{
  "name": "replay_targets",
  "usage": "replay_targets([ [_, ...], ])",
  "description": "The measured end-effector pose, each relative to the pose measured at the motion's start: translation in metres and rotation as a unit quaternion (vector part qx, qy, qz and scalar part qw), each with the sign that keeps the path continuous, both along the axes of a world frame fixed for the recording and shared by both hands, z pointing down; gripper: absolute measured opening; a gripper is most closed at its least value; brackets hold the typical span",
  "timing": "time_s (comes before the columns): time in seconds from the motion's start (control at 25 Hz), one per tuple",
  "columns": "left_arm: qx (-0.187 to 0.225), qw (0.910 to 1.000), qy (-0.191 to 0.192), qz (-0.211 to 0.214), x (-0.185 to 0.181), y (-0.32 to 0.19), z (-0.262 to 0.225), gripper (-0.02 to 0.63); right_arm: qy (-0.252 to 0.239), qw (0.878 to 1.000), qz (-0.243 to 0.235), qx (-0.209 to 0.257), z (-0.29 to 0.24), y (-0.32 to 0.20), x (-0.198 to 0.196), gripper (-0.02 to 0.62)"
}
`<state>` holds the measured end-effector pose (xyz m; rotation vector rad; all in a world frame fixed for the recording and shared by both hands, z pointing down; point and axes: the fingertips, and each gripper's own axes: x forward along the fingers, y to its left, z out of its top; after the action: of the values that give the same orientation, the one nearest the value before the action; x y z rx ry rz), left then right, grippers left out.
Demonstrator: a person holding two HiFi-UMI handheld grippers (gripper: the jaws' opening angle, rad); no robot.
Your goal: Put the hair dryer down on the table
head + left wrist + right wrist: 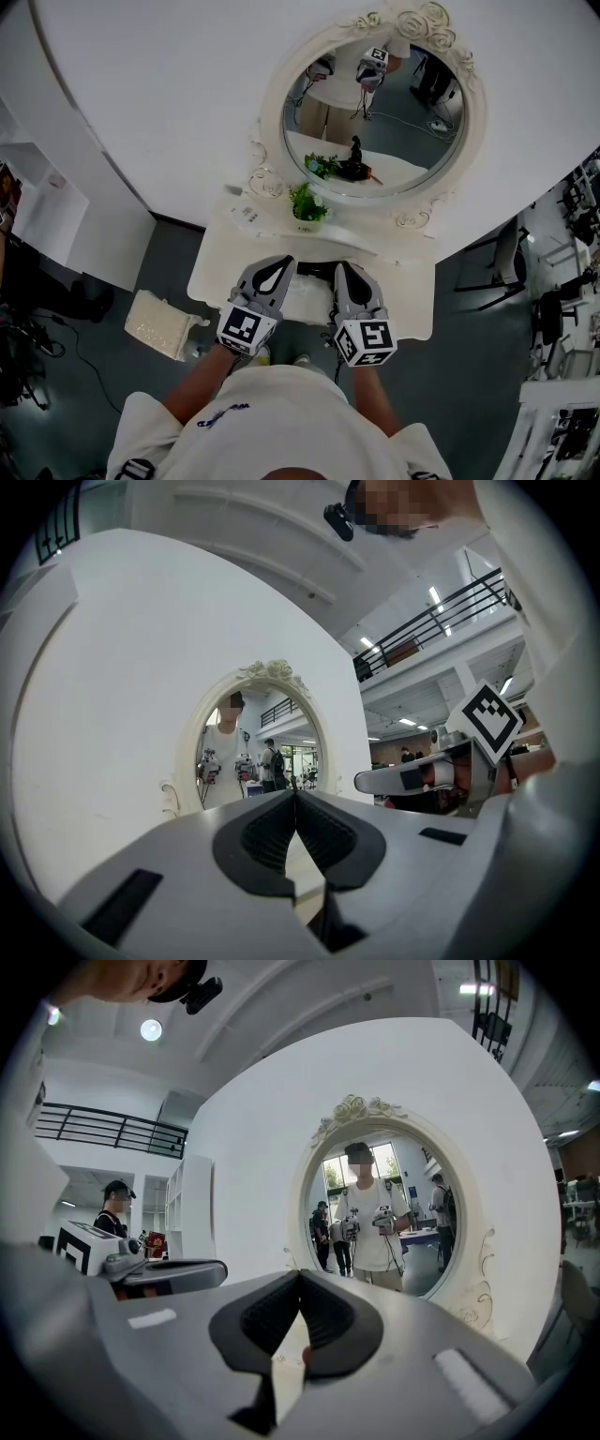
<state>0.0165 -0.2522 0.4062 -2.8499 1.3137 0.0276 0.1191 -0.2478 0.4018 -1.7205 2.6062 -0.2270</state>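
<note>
Two hand-held grippers, the left gripper (pixel 278 262) and the right gripper (pixel 347 268), are hovering level over the white dressing table (pixel 412 281), both with jaws pressed together and gripping nothing. One dark object, apparently the hair dryer (pixel 317 270), is lying on the tabletop between them, partly hidden, in front of the small potted plant (pixel 307 206) and the oval mirror (pixel 394 131). The set-down is looking done; nothing seems to be remaining beyond drawing the grippers away.
</note>
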Motion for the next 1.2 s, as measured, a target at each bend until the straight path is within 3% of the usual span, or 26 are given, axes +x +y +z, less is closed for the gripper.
replay_targets([
  [1.2, -0.001, 1.0, 0.001, 0.005, -0.0048, -0.0095, 0.0023, 0.011, 0.005, 1.0, 0.007, -0.004, 0.0023, -0.0093, -0.0043, 0.011],
])
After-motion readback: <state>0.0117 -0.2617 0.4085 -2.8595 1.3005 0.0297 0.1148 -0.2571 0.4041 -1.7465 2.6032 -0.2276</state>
